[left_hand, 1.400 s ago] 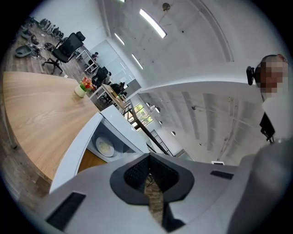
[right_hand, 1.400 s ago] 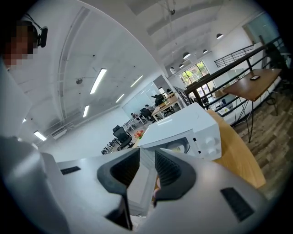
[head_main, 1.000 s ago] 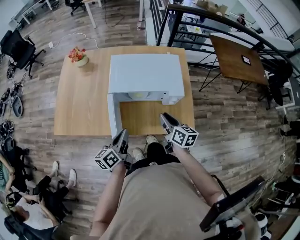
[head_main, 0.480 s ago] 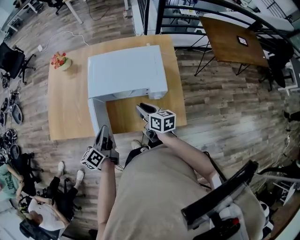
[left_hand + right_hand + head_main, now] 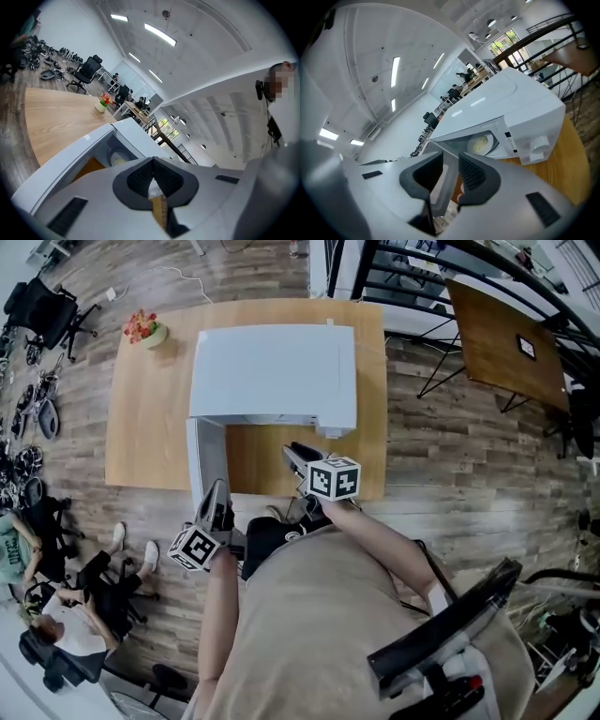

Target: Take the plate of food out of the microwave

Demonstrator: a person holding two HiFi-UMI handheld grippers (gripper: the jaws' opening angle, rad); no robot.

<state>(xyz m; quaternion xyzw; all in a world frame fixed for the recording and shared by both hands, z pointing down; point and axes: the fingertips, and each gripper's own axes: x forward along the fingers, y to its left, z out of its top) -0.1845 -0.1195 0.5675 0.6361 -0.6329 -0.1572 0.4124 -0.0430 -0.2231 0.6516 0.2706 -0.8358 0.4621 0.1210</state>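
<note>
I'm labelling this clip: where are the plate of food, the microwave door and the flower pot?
plate of food (image 5: 481, 142): right gripper view, the food.
microwave door (image 5: 204, 456): head view, its top edge.
flower pot (image 5: 143, 330): head view, the blooms.

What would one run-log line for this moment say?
door: open | plate of food: inside microwave | left gripper: jaws together | right gripper: jaws apart, empty

Microwave (image 5: 274, 371) mouth open; door (image 5: 204, 457) out at left (bare table (image 5: 261, 461) in front)
</note>
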